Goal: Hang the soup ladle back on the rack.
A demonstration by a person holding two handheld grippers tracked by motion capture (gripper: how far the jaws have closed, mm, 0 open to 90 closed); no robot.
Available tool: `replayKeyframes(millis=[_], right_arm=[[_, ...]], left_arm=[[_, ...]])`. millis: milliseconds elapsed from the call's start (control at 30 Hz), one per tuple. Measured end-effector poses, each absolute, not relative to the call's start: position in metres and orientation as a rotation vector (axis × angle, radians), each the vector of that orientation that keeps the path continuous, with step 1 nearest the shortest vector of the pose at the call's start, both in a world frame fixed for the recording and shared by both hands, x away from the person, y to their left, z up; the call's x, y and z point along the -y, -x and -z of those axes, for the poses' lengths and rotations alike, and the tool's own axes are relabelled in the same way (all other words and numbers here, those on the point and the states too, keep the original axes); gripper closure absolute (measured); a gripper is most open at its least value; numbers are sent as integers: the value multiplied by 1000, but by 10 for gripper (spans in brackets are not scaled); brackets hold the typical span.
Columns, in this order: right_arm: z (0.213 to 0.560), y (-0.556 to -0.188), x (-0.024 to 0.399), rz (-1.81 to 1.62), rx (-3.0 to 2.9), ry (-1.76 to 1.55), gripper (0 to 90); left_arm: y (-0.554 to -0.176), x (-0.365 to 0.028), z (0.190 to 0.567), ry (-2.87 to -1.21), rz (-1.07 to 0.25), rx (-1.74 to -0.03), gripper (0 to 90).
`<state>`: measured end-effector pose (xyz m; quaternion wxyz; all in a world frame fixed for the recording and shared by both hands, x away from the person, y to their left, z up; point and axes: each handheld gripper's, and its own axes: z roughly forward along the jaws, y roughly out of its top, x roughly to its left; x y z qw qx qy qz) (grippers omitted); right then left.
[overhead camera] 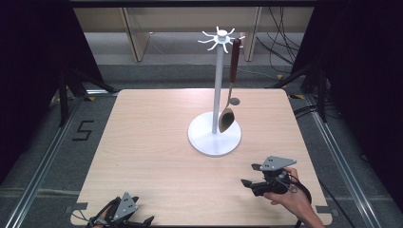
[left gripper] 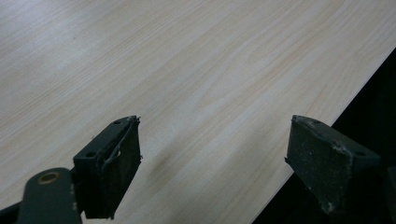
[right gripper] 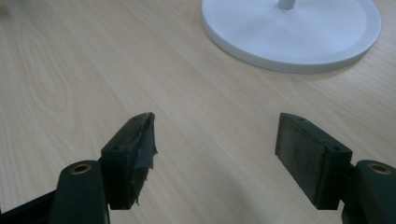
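- My right hand [overhead camera: 292, 197] comes in from about 5 o'clock on the pale wood-grain table [overhead camera: 142, 142], wrapped around the black right gripper [overhead camera: 252, 175], which points toward 10 o'clock with its grey three-cornered plate on top.
- In the right gripper view I see that gripper [right gripper: 215, 154] with its jaws standing wide apart, nothing between them, over bare table [right gripper: 70, 70]; one pad [right gripper: 140, 149] is frayed at the edge.
- The black left gripper [overhead camera: 142, 219] sits at about 7 o'clock, at the table's near edge, low and tilted.
- In the left gripper view, the left gripper [left gripper: 212, 163] likewise has its jaws spread, empty, above the table edge [left gripper: 303, 116]; its pads [left gripper: 317, 158] look scuffed and dusty.
- The white metal utensil stand [overhead camera: 215, 133], a round flat base with a slim upright pole and a crown of hooks, stands just past the table's centre, toward 1 o'clock.
- A wooden spoon with a dark reddish handle [overhead camera: 230, 90] hangs from one hook, its bowl down over the base.
- The base's smooth rim [right gripper: 289, 42] lies at 12 o'clock ahead of the right gripper.
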<state>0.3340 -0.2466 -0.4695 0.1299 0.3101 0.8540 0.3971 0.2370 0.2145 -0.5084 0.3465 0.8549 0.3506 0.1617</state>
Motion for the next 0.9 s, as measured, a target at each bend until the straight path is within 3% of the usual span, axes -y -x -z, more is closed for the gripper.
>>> replayKeyframes(millis=[900], right_arm=[[482, -309, 257, -1157, -2474, -930, 273]], left_arm=[[-237, -214, 508, -2220, -421, -908, 167]])
